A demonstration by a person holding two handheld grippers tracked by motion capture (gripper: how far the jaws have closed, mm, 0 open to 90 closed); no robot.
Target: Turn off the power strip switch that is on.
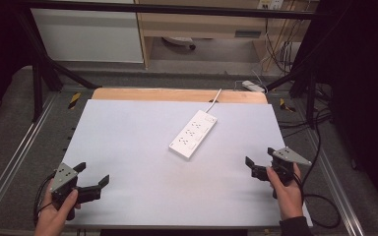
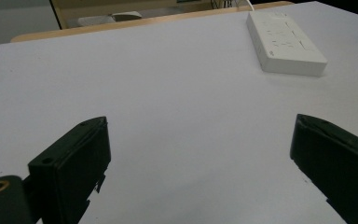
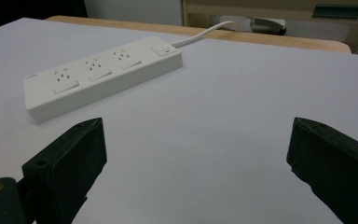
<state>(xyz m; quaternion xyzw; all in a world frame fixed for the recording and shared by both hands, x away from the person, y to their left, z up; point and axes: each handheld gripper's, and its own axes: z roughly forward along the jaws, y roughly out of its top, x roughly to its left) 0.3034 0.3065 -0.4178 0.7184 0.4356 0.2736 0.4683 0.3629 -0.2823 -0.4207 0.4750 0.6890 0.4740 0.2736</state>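
While both grippers point(image 1: 92, 174) point(image 1: 259, 157) are held spread and empty, the power strip point(image 1: 193, 133) should be approached squarely across its narrow sides.

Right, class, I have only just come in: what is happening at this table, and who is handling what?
A person stands at a white-topped table with a handheld gripper in each hand. The left gripper and the right gripper hover near the table's near corners, both with jaws wide apart and nothing between them. A white power strip lies flat near the middle of the table, its cord running off the far edge. Neither gripper touches it.
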